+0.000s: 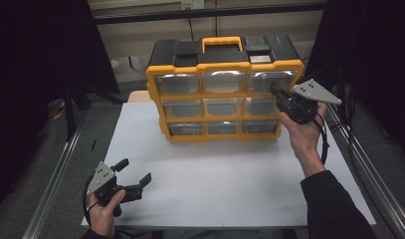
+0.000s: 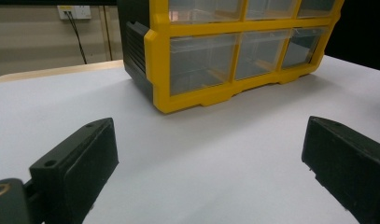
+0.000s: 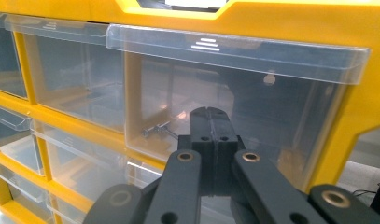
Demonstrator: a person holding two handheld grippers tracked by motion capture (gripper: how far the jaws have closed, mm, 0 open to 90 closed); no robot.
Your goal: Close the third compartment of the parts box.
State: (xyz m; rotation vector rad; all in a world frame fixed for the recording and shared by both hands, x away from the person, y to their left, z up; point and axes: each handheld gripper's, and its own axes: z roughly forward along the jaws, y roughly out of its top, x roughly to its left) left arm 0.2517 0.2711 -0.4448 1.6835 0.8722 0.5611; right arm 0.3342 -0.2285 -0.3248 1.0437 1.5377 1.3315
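Standing near the far edge of the white table (image 1: 230, 179), the yellow organizer (image 1: 225, 94) shows 9 clear drawers in 3 rows under a black top with a yellow handle (image 1: 221, 42). Its top right drawer (image 3: 234, 107) sits slightly pulled out of the frame, with a few small metal screws (image 3: 156, 129) lying on its floor. The right gripper (image 3: 212, 116) is at that drawer's clear front, jaws pressed together with nothing between them; whether the tips touch the plastic I cannot tell. In the high view this right gripper (image 1: 277, 93) is held up at the organizer's right end. The left gripper (image 1: 135, 172) rests near the table's near left corner, jaws spread wide and empty, well apart from the organizer.
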